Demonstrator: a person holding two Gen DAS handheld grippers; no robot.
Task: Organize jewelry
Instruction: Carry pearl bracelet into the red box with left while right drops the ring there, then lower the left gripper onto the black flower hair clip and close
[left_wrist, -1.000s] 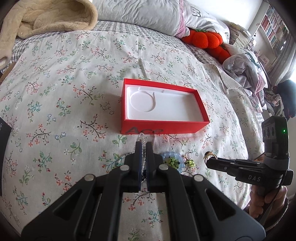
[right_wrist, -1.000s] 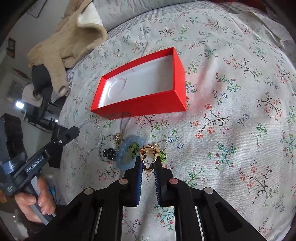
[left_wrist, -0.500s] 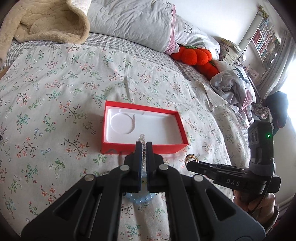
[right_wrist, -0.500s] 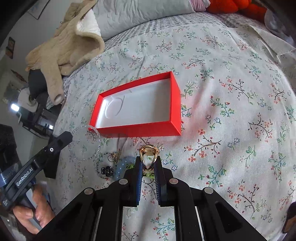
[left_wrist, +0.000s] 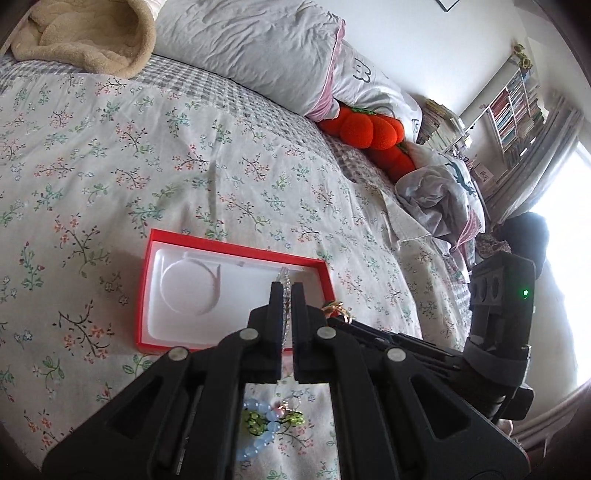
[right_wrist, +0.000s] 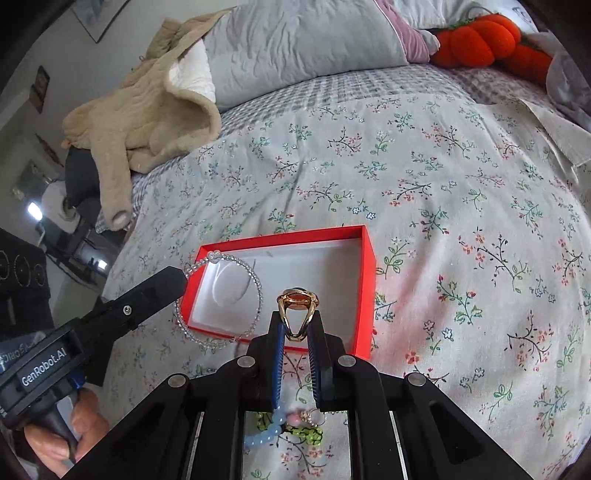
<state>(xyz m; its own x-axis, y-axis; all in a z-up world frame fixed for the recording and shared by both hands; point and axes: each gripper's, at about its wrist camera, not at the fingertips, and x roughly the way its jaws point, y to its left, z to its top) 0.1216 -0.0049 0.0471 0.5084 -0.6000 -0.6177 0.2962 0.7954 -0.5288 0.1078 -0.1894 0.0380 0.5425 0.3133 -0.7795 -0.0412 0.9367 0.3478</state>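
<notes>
The left gripper (left_wrist: 285, 291) pinches a clear beaded bracelet (right_wrist: 236, 295), a light, limp loop dangling at centre-left over the red box (right_wrist: 365, 280); best held by its strand. The right gripper (right_wrist: 297, 325) clamps a gold ring (right_wrist: 297, 306) by its band: stiff, small, probably slippery, at centre frame.

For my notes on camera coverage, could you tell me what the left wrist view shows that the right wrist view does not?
Only the left wrist view shows the bookshelf and the bright window. Only the right wrist view shows the clear bead bracelet as a full loop hanging from the left gripper, plus the hand holding it. Both show the red box, the gold ring pinched in the right gripper, the blue bead bracelet on the bedspread, and the orange plush.
</notes>
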